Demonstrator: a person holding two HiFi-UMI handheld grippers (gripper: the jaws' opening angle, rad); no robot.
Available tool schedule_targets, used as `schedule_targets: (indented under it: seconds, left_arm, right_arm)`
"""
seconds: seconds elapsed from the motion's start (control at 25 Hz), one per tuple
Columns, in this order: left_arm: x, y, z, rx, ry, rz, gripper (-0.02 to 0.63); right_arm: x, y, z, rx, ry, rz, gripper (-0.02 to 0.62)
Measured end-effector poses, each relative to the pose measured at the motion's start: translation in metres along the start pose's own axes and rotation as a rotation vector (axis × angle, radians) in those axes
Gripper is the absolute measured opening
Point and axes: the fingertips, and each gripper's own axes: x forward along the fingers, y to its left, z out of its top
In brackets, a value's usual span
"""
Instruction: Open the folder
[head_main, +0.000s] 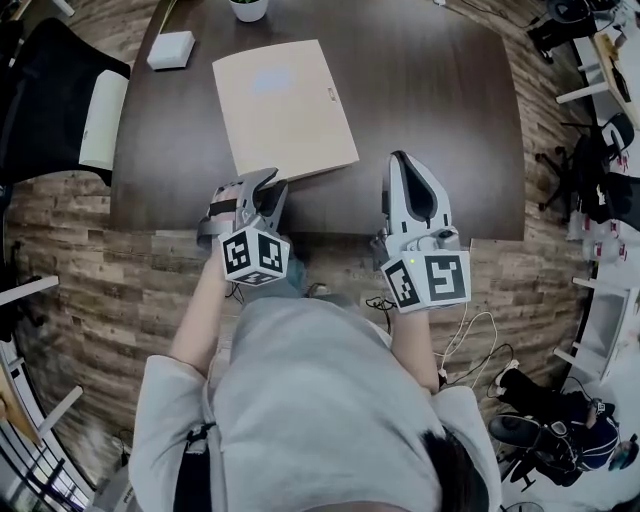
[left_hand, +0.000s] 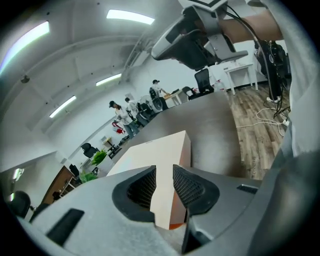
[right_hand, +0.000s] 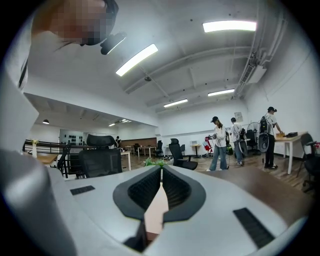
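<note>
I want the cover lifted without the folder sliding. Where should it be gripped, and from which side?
Grip the folder by its top cover, at the right edge near the clasp, coming from the right, where the shut right gripper is. The clasp suggests that edge opens; the folder lies flat, so enter low. The left gripper holds the near-left corner.

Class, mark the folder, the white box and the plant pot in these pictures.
folder (head_main: 285, 108), head view, middle of its cover.
white box (head_main: 171, 49), head view, centre of its top.
plant pot (head_main: 249, 10), head view, its white side.
</note>
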Motion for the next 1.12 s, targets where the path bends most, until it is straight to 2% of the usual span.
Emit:
schedule_targets:
  seconds: [0.36,0.68,0.92,1.12]
  left_arm:
    - [0.017,-0.015,-0.009,0.102,0.066,-0.020,0.098]
    - [0.025,-0.016,-0.017,0.134,0.105,-0.011,0.098]
    - [0.026,-0.013,-0.014,0.175,0.113,0.028,0.098]
    - [0.025,-0.014,-0.011,0.260,0.131,0.080,0.098]
  right_arm:
    - [-0.007,-0.008,-0.003,0.005,0.007,-0.038,0.017]
    - [-0.007,-0.013,-0.005,0.010,0.009,-0.058,0.017]
    - [-0.005,-0.011,-0.004,0.008,0.006,-0.054,0.017]
    - [-0.005,-0.008,-0.002,0.007,0.008,-0.047,0.017]
